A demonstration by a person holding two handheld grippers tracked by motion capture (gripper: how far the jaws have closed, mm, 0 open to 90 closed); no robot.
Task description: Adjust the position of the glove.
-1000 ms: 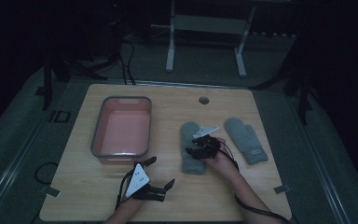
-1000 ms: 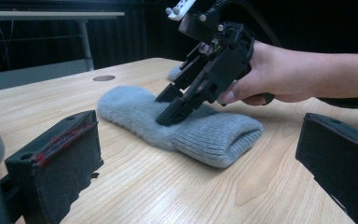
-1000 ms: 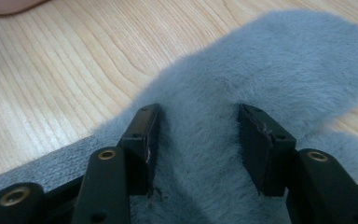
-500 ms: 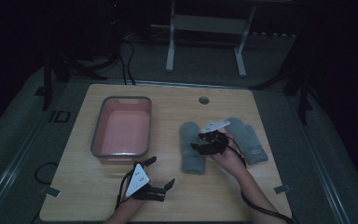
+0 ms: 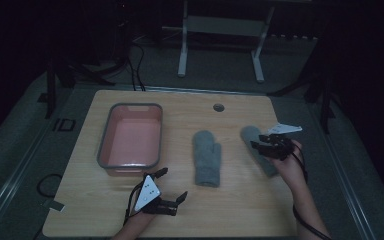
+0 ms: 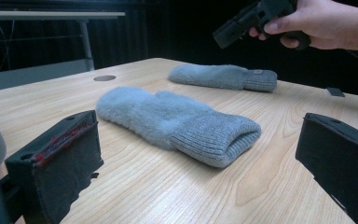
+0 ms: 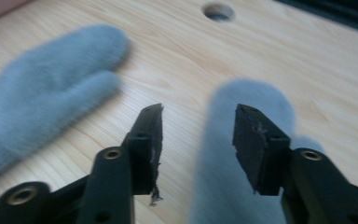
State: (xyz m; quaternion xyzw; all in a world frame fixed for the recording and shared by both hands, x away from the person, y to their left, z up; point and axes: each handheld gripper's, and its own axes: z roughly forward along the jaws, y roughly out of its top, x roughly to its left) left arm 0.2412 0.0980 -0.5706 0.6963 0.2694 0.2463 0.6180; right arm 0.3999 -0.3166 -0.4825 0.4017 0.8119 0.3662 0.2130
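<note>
my right gripper (image 5: 266, 144), jaws apart and just closing on nothing, hovers over the far mitten (image 5: 260, 150) on the table (image 5: 240, 205); the near mitten (image 5: 206, 157) lies untouched, both outside the pink bin (image 5: 130, 162), left gripper (image 5: 172, 187) open.

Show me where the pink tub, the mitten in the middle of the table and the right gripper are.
pink tub (image 5: 111, 134), high view, on its grey left rim.
middle mitten (image 5: 206, 159), high view, on the palm part.
right gripper (image 5: 256, 140), high view, midway between its fingertips, above the other mitten (image 5: 249, 133).
</note>
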